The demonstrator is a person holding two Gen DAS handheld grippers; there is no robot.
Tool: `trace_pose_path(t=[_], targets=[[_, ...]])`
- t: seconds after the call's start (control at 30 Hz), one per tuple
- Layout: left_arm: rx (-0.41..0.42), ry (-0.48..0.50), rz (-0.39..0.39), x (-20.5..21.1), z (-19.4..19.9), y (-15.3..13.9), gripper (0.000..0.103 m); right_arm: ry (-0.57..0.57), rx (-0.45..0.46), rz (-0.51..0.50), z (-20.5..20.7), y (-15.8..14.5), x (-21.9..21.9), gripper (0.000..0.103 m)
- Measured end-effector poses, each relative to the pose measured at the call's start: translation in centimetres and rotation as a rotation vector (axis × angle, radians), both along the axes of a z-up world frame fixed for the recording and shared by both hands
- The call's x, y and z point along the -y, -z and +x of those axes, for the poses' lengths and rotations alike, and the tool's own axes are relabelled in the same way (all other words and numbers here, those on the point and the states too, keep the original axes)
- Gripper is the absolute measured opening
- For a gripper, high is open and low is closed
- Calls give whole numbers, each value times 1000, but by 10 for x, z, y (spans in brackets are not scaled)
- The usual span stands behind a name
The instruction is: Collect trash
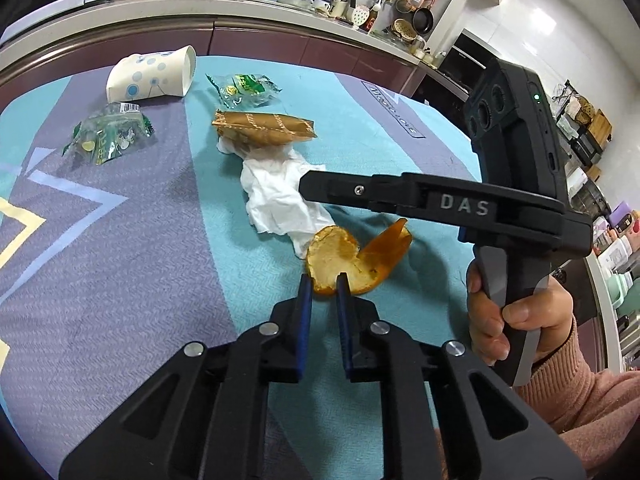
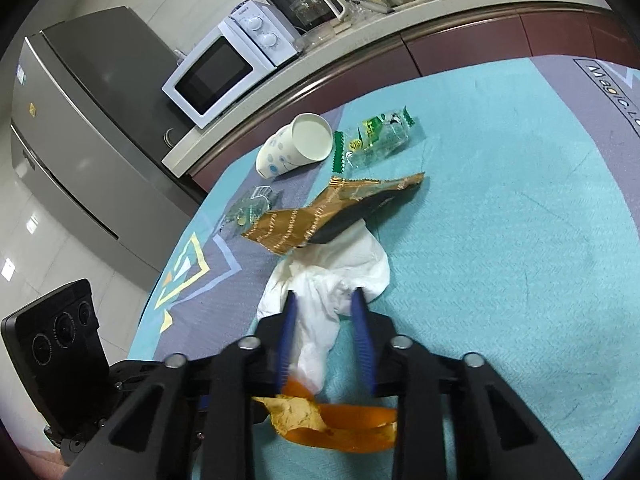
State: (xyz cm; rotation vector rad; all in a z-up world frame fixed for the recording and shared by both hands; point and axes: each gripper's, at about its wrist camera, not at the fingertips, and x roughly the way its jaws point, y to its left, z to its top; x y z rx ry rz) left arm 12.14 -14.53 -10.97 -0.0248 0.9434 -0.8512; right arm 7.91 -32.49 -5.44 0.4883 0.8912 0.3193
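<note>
On the table (image 1: 120,240), the orange peel (image 1: 344,260) lies nearest, touching the crumpled tissue (image 1: 276,196) behind it. A snack wrapper (image 1: 260,128) rests on the tissue's far end. Behind that lies a tipped paper cup (image 1: 152,76).

The right gripper (image 1: 308,188) is hanging low over the crumpled tissue (image 1: 276,196), crowding the way in from that side, while the orange peel (image 1: 348,260) is lying just ahead of the left gripper (image 1: 322,286). Farther back a gold wrapper (image 1: 262,126), two clear green wrappers and a tipped paper cup (image 1: 154,74) are cluttering the cloth (image 1: 120,280) — the near left stretch is lying open.
</note>
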Motion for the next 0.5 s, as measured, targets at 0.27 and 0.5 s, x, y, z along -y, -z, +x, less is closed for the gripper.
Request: trace_pose_path(t=[0.27,0.5], targets=[[11,-7,-10,-5,-4,-4,11,-4,24,18,-5,-4,2,4],[25,-19,-15,-12,-6,-6,10,13,48,38,-14,-11,10,4]])
